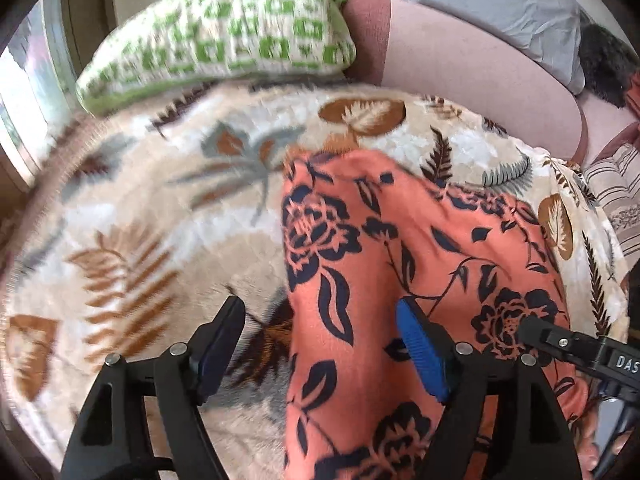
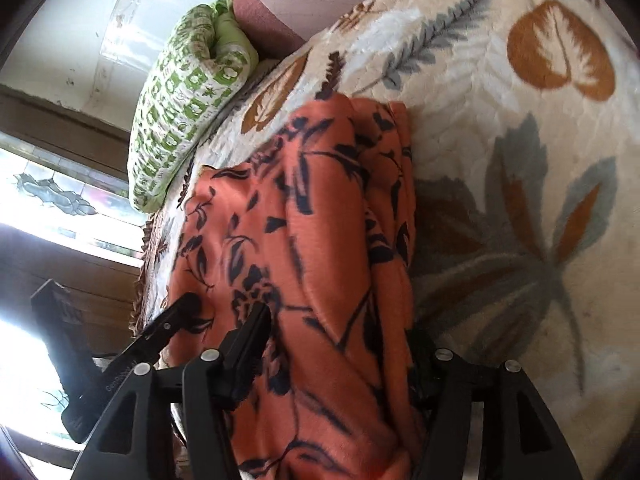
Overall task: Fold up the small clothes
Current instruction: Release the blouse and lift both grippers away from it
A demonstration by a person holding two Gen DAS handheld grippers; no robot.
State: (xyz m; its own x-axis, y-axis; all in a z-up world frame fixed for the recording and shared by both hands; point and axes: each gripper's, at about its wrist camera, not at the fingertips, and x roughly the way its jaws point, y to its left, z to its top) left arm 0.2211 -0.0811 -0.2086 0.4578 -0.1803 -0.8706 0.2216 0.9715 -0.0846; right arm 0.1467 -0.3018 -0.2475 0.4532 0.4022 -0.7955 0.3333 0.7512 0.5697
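The left gripper (image 1: 320, 344) is hovering with its jaws spread wide, straddling the left edge of the orange floral garment (image 1: 404, 256), which is lying on the leaf-patterned blanket (image 1: 152, 208). The right gripper (image 2: 340, 344) is gaping too, the garment bunching up between its fingers and hiding one. A green pillow (image 1: 224, 32) is resting beyond.

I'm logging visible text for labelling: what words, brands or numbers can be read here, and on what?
"DAS", cut off by the frame edge: on the right gripper, seen in the left wrist view.
Embossed lettering on the left gripper, in the right wrist view: too blurred to read.
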